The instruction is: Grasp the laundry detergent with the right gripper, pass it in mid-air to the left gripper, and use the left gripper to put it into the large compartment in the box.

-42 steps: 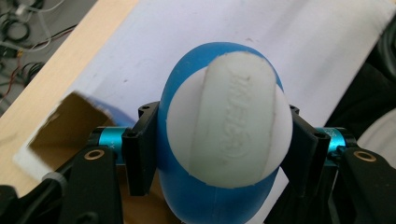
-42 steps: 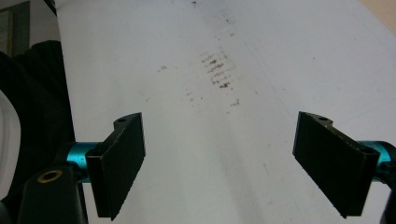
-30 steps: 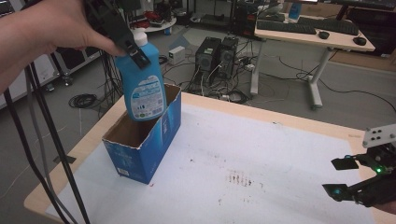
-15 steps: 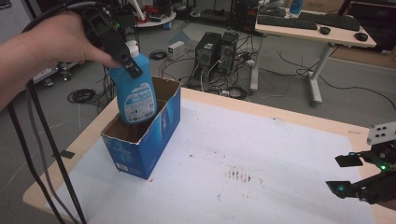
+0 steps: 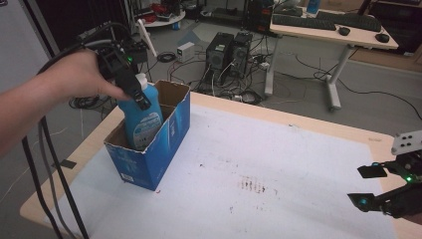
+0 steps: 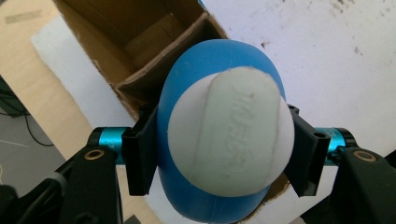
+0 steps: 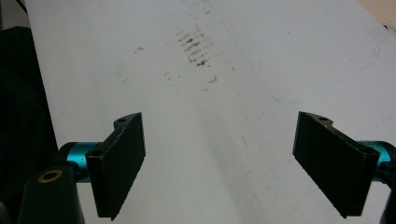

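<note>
Table [image 5: 298, 164]: white sheet under your right claw [image 5: 370, 186], which hangs spread wide, holding nothing.
Box [image 5: 164, 134]: blue cardboard, open top right below your left claw [image 5: 132, 89], ready for upright loading.
Bottle [image 5: 142, 117]: blue, pinched at the neck, half inside.
Cap [image 6: 231, 130]: white; raised lettering unreadable.

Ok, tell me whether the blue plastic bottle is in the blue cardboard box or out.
Partly in: the blue plastic bottle has its lower part below the blue cardboard box's rim, with the left gripper gripping it.

Even, soft indoor light; faint shadows, slightly grainy, close bottle cap [image 6: 231, 130] blurred
</note>
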A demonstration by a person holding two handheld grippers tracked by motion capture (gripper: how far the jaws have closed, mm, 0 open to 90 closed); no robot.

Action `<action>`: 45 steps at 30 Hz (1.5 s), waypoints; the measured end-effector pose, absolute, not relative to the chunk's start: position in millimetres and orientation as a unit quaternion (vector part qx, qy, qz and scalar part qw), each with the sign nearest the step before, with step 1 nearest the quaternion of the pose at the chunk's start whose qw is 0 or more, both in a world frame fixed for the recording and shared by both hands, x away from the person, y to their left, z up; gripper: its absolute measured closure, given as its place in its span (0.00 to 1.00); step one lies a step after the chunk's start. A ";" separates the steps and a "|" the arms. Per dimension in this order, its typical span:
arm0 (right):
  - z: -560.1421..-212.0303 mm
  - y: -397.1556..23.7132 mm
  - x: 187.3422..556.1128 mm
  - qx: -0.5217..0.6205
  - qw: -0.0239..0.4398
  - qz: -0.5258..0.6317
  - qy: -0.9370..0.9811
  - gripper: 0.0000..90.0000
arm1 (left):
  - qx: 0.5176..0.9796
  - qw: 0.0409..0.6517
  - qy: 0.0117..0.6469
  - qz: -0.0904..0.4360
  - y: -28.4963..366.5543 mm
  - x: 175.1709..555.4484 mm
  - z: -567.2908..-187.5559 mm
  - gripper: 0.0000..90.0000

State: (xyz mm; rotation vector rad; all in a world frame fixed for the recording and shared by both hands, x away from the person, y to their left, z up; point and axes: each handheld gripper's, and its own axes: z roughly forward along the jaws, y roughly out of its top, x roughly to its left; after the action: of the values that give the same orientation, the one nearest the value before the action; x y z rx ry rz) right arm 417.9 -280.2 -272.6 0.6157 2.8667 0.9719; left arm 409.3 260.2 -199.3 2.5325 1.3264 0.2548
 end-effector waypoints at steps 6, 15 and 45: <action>-274.1 -281.9 416.6 0.200 0.026 0.313 0.928 0.18 | 0.876 0.129 0.457 0.081 260.5 411.1 -217.6 0.42; -273.9 -282.1 415.4 0.200 0.028 0.313 0.928 0.18 | 0.879 0.120 0.456 0.068 260.1 413.8 -241.1 0.42; -279.4 -281.7 412.3 0.207 0.024 0.320 0.924 0.18 | 0.894 0.113 0.427 0.071 259.3 417.8 -275.0 0.41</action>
State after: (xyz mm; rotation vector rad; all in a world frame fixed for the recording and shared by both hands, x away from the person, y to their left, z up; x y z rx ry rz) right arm 412.3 -281.7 -279.4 0.6401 2.8604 0.9901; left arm 417.8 259.3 -275.0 2.6240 1.2525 0.2072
